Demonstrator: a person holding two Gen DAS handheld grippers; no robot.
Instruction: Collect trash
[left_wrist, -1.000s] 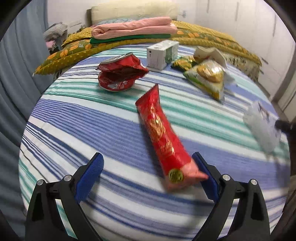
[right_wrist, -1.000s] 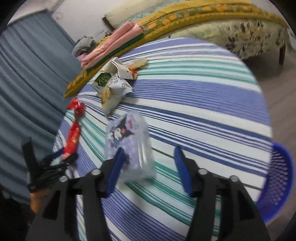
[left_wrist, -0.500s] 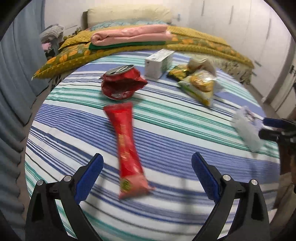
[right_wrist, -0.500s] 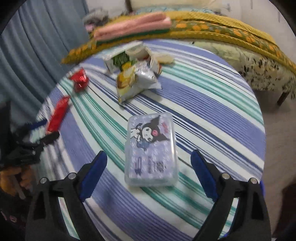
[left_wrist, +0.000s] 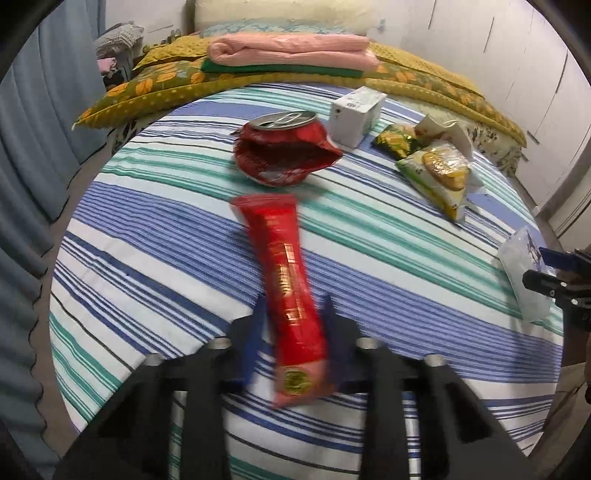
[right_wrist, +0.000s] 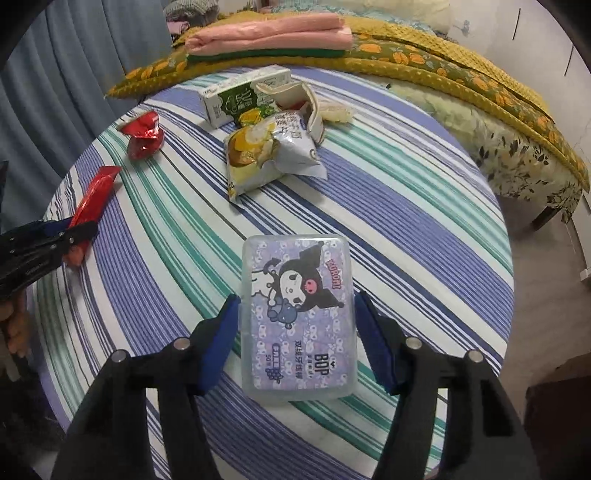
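Observation:
A long red snack wrapper (left_wrist: 288, 291) lies on the striped round table (left_wrist: 155, 236). My left gripper (left_wrist: 291, 332) is shut on its near end; it shows in the right wrist view (right_wrist: 66, 236) too. A clear floss-pick box with a cartoon label (right_wrist: 297, 317) lies between the blue pads of my right gripper (right_wrist: 295, 325), which touch its two sides. The box also shows at the right edge of the left wrist view (left_wrist: 524, 280). A crushed red can (left_wrist: 284, 147), a white carton (left_wrist: 356, 110) and yellow-green snack bags (left_wrist: 439, 173) lie farther back.
A bed with a yellow quilt (left_wrist: 424, 74) and folded pink and green cloths (left_wrist: 291, 51) stands behind the table. Blue curtains (left_wrist: 33, 110) hang on the left. Floor shows to the right of the table (right_wrist: 546, 280).
My left gripper has closed from wide open onto the red wrapper. My right gripper has narrowed onto the sides of the box, which now lies centred between its pads.

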